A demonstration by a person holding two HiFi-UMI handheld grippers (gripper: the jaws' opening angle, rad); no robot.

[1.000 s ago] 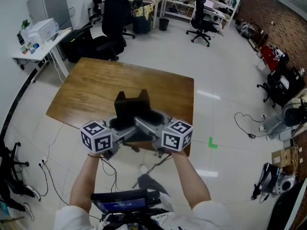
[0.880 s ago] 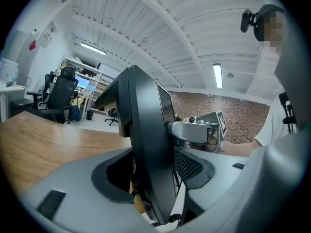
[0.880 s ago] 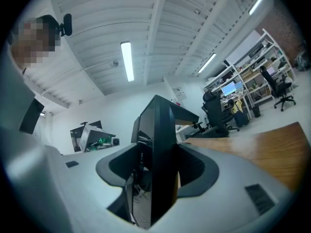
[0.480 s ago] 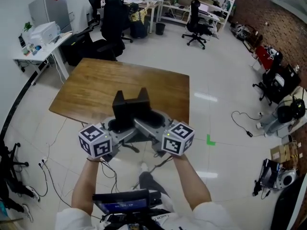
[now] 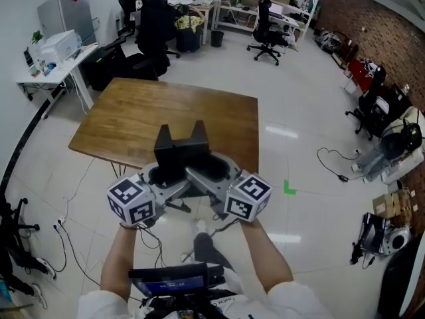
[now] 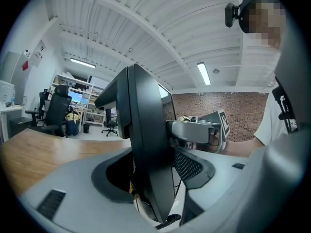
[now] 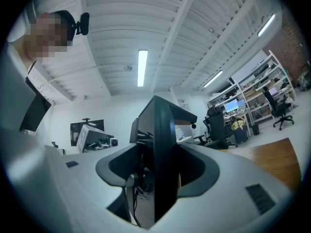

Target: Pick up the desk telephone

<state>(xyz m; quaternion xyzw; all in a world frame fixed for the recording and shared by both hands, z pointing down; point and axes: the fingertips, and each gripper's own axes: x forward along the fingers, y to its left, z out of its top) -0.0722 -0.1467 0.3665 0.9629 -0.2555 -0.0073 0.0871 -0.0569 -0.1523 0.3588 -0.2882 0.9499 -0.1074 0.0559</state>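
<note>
1. Head view — the desk telephone point(image 5: 180, 153) has drawn back over the edge of the wooden table point(image 5: 119, 121), between left gripper point(image 5: 163, 176) and right gripper point(image 5: 214, 171).
2. Left gripper view — jaws pinch its body.
3. Right gripper view — same clamp; uneven hands could twist it free.

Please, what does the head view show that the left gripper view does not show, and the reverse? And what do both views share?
Only the head view: the whole wooden table top, a green floor mark and loose cables on the floor.
Only the left gripper view: the white ceiling with its strip light.
Both: the black desk telephone gripped between the jaws of the left gripper, part of the table, and black office chairs at the back of the room.
</note>
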